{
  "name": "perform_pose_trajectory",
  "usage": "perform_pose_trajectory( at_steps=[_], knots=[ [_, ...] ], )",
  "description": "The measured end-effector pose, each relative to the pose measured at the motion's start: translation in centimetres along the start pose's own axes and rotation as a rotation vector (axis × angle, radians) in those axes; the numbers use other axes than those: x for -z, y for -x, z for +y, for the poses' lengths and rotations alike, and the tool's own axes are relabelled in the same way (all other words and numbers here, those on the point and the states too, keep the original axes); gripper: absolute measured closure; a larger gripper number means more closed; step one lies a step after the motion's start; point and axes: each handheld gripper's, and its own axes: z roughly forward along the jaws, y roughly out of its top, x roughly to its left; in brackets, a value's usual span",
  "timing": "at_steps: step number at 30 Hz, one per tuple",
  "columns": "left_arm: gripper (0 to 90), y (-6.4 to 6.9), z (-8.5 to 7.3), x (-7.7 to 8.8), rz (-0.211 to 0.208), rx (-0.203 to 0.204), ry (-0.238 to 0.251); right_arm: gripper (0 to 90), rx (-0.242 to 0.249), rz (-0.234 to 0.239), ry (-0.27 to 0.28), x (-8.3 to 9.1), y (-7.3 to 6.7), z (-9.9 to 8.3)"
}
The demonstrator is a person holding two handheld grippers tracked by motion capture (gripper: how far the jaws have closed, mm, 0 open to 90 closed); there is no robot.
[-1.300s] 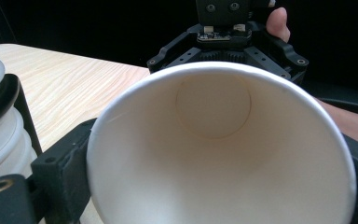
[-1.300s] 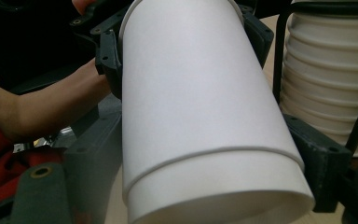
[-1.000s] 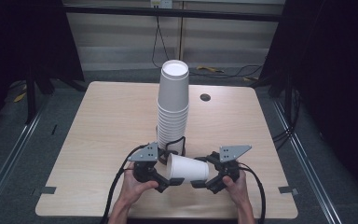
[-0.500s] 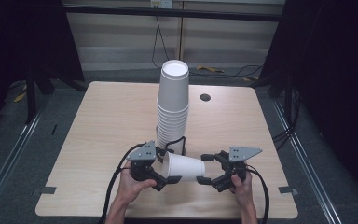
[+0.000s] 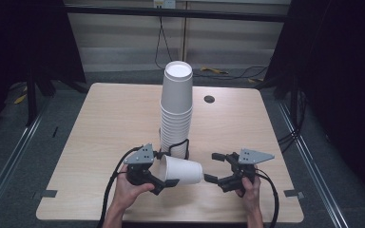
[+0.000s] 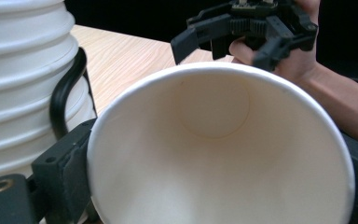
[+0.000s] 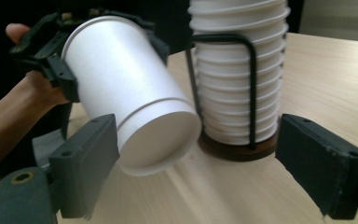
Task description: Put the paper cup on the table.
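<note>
Your left gripper (image 5: 164, 179) is clamped on the rim end of a single paper cup (image 5: 181, 170), which lies on its side just above the table (image 5: 100, 133), mouth toward your left hand (image 5: 126, 187) and base pointing right. Keep that hold steady and level; the wall looks thin, so squeeze no harder than needed. Just behind it stands the cup stack (image 5: 176, 111) in its black wire holder (image 7: 249, 88); keep the cup clear of it. To the right, your right gripper (image 5: 214, 167) has its jaws wide apart, just off the cup's base and not touching. My reading is a handover: bring those jaws squarely around the base end, close gently, and only then let go on the left. Hard to make out: the left gripper view looks straight into the cup's mouth, so the pads' contact is hidden; the holder's base (image 7: 233, 151) is partly covered by the cup; the small dark disc (image 5: 209, 99) on the far table cannot be identified.
</note>
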Motion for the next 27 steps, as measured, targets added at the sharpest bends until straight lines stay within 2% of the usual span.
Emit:
perform_pose_trajectory(
  at_steps=[5,9,14,17,23,27],
  knots=[
    [7.2,0.0,0.0,0.6,0.014,0.002,-0.027,13.3,-0.016,-0.117,0.084,0.9,0.2,-0.5],
    [7.2,0.0,-0.1,1.0,0.021,0.007,-0.04,13.2,-0.012,-0.199,0.12,1.7,0.3,-1.0],
    [7.1,-0.1,-0.3,1.6,0.041,0.014,-0.058,13.2,0.002,-0.343,0.12,2.2,0.4,-1.5],
    [7.1,-0.3,-0.4,2.1,0.058,0.025,-0.071,13.4,0.026,-0.428,0.126,2.2,0.4,-1.9],
    [7.2,-0.6,-0.4,3.1,0.081,0.044,-0.08,13.6,0.061,-0.557,0.163,2.1,0.7,-2.9],
    [7.1,-0.7,-0.4,3.7,0.086,0.052,-0.091,13.7,0.076,-0.607,0.188,2.0,0.8,-3.7]
  ],
)
